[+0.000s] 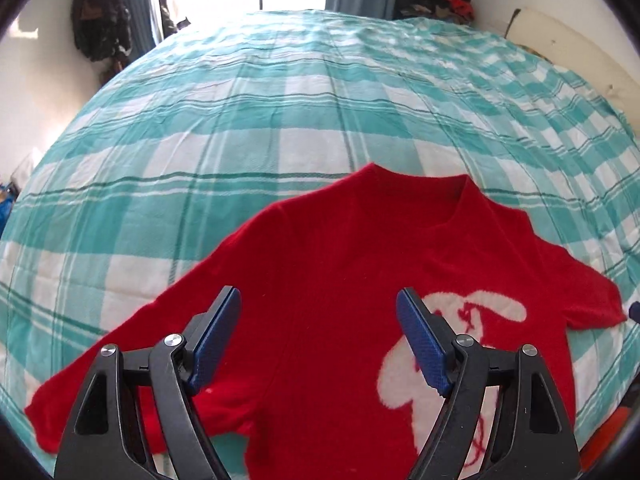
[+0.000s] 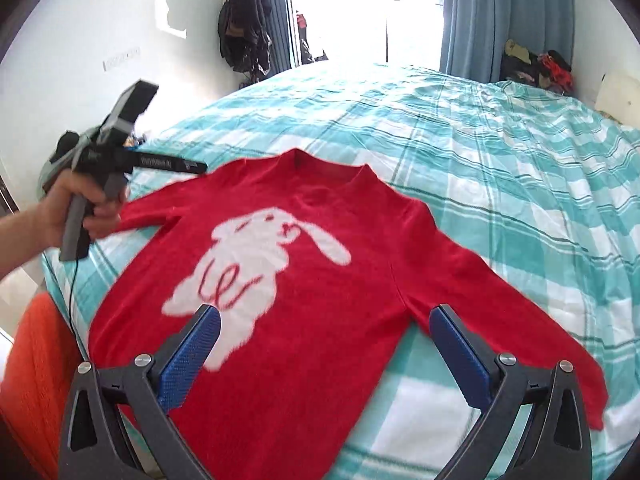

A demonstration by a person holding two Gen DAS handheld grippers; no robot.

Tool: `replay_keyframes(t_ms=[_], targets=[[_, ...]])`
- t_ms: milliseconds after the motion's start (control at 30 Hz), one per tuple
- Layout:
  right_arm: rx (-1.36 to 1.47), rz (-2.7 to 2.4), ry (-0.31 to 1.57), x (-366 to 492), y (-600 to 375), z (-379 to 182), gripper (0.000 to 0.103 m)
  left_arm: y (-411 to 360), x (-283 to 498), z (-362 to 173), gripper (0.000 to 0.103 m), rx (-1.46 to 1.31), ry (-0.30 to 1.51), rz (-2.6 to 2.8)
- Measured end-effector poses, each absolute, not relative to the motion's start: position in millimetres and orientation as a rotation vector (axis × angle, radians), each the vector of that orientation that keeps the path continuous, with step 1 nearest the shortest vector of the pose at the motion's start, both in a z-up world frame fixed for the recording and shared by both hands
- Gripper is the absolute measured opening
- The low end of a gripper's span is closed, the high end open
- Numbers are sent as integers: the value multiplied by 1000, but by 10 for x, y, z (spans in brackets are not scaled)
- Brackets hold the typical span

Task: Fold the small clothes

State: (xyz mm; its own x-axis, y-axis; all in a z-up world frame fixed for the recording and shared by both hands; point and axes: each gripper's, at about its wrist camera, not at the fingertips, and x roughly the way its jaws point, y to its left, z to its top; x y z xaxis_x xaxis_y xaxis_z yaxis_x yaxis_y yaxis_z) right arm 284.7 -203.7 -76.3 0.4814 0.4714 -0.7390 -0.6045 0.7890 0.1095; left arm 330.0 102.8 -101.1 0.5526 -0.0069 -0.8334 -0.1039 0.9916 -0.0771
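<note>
red sweater (image 2: 320, 272) lay flat, collar-to-hem axis running away from jaws | both sleeves out sideways | left gripper (image 1: 319, 312) and right gripper (image 2: 325, 332) gaped wide, held nothing | right sat closer to its sleeve (image 2: 500, 300)

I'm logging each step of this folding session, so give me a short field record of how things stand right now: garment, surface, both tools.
garment: red knitted sweater with a white rabbit motif, lying face up, unfolded
sleeves: both spread outward
surface: teal and white checked bedspread
left tool: open, above the sweater's left half, holding nothing
right tool: open, above the sweater's lower part, holding nothing
background: blue curtains by a bright window
</note>
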Motion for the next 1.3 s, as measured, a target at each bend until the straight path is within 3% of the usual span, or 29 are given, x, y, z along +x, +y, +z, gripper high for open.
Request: replay_keyframes(t_ms=[100, 233, 300, 333, 433, 567, 700, 767, 900, 1000, 1200, 1300], targets=[[15, 837, 909, 3511, -1728, -969, 103, 920, 3634, -1239, 82, -103, 993, -13], [129, 958, 1122, 4378, -1242, -1764, 101, 1226, 4118, -1761, 81, -47, 1017, 150], [39, 783, 1108, 4840, -1222, -2076, 91, 1502, 4215, -1852, 89, -160, 967, 191], [68, 737, 1050, 5027, -1309, -2112, 86, 1585, 4242, -1868, 90, -203, 947, 218], [251, 657, 989, 5363, -1522, -2192, 86, 1567, 4272, -1951, 97, -187, 917, 232], [168, 637, 957, 5329, -1367, -2249, 87, 1575, 4294, -1978, 102, -188, 919, 226], [131, 615, 994, 5308, -1315, -2135, 87, 1582, 4339, -1793, 100, -164, 992, 237], [44, 542, 1008, 5306, -1306, -1937, 92, 1587, 4197, -1580, 99, -182, 984, 240], [-18, 589, 974, 4877, -1544, -1421, 96, 1393, 3548, -1174, 99, -147, 918, 159], [-113, 684, 968, 4255, -1623, -1257, 99, 1097, 2895, -1158, 99, -102, 929, 82], [-234, 761, 1123, 2677, -1761, -1771, 99, 520, 1387, -1634, 99, 47, 1047, 41], [-268, 685, 1061, 1880, -2031, -1801, 102, 423, 733, -1623, 100, 72, 1037, 69]])
